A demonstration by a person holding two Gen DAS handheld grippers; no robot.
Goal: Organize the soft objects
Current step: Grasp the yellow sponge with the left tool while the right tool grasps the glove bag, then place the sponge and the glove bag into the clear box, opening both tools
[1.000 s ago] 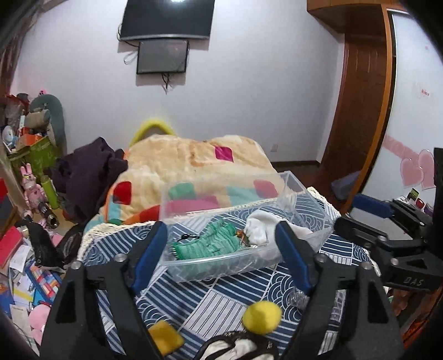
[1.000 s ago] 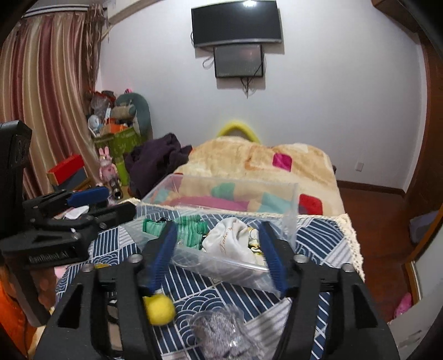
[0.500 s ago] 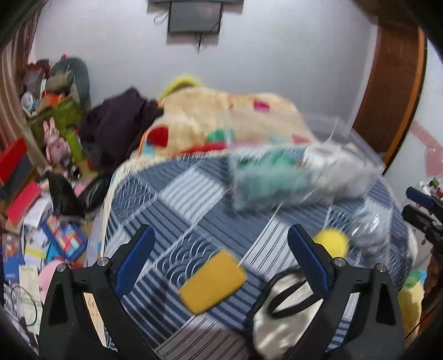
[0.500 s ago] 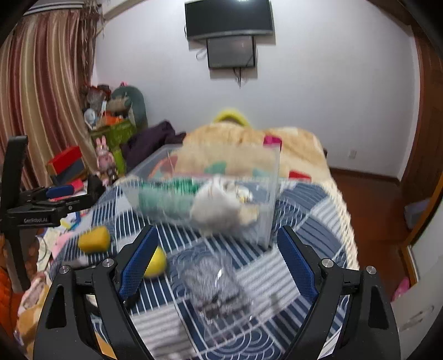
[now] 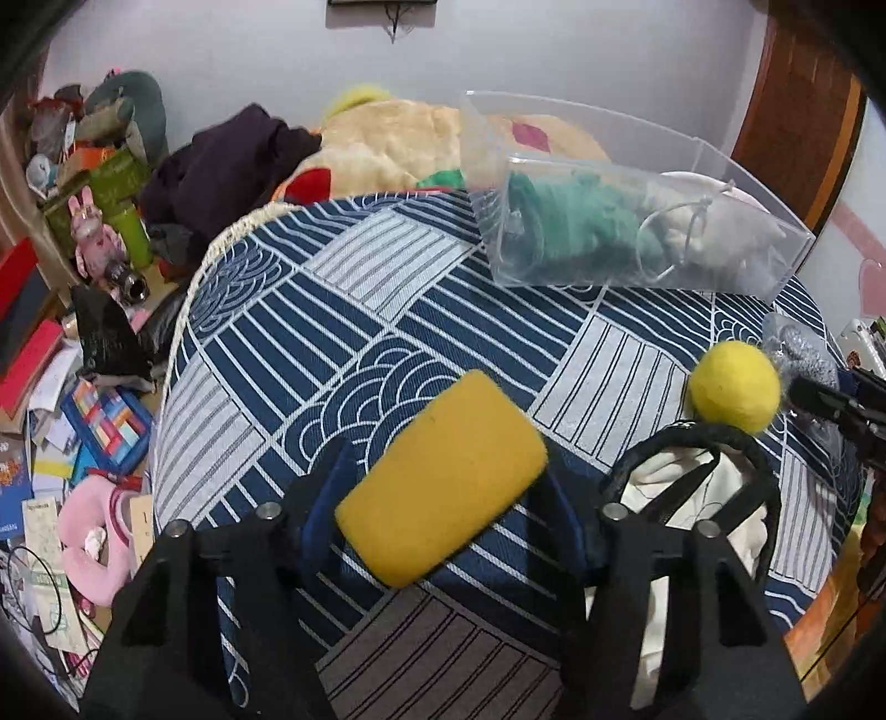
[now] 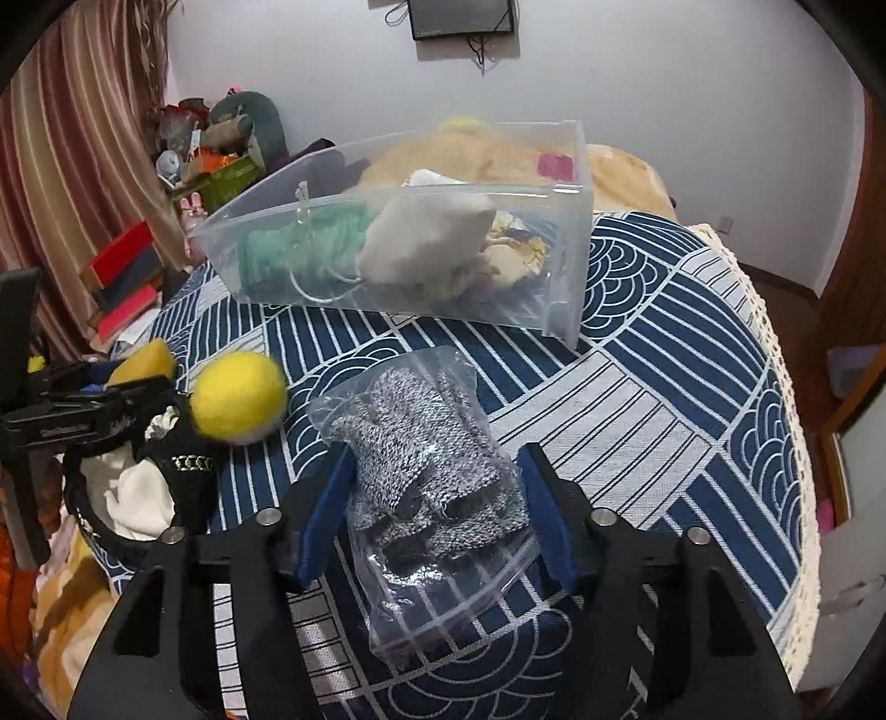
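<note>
Two grippers closing: left gripper (image 5: 443, 498) jaws flanked yellow sponge (image 5: 443, 487); right gripper (image 6: 434, 509) jaws flanked bagged grey knit (image 6: 432, 476). Firm grip unclear on both.

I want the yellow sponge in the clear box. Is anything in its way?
Nothing visible blocks it. The yellow sponge sits between the closing left gripper jaws, and only bare patterned cloth lies between it and the open-topped clear box.

Wall-mounted screen (image 6: 462, 16), striped curtain (image 6: 61, 183), pink rabbit toy (image 5: 97, 238), dark clothes heap (image 5: 221, 166)
</note>
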